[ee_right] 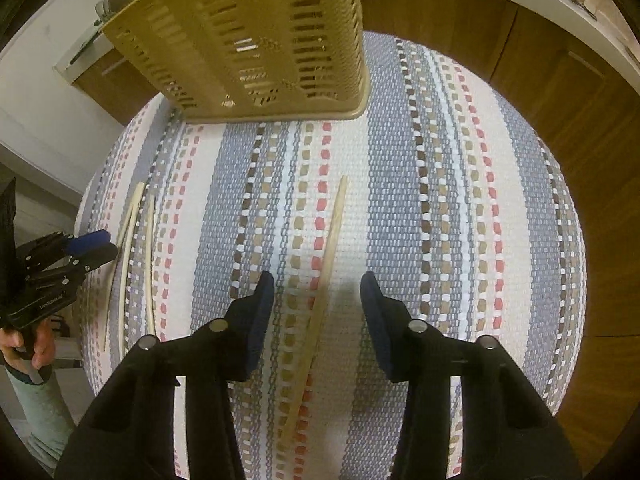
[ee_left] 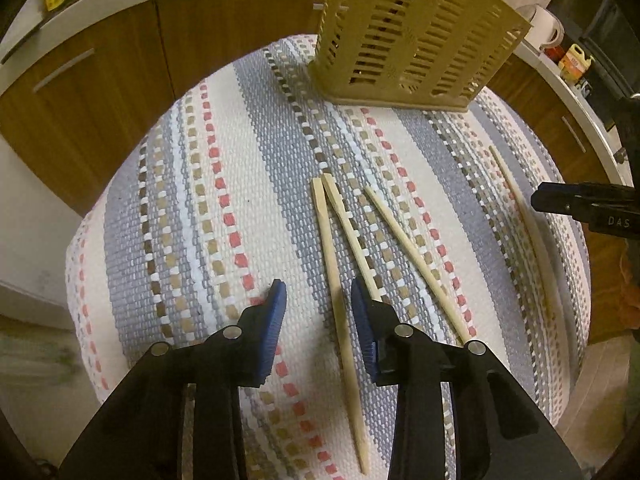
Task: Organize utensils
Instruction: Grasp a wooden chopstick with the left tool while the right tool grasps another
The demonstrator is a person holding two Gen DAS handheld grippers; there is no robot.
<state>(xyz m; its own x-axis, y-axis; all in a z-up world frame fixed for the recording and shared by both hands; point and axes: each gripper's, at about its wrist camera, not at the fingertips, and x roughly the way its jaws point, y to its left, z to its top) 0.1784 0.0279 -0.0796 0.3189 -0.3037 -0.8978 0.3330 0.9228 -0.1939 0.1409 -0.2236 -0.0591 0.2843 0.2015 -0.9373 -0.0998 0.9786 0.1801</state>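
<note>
woven striped cloth (ee_left: 224, 184), slim wooden chopsticks (ee_left: 340, 280), slotted basket (ee_left: 412, 32)

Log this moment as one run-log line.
left gripper: open, over chopstick | right gripper: open, over lone chopstick | holder: upright on cloth | nothing grasped

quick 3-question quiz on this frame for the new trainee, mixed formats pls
1. True or false: the left gripper is shut on a chopstick.
2. How many chopsticks lie on the striped cloth? A) two B) four C) six
3. Fill in: the lone chopstick between the open fingers of the right gripper points toward the beige ____.

Key:
1. False: open, with the stick lying between its fingers.
2. B
3. basket
</note>
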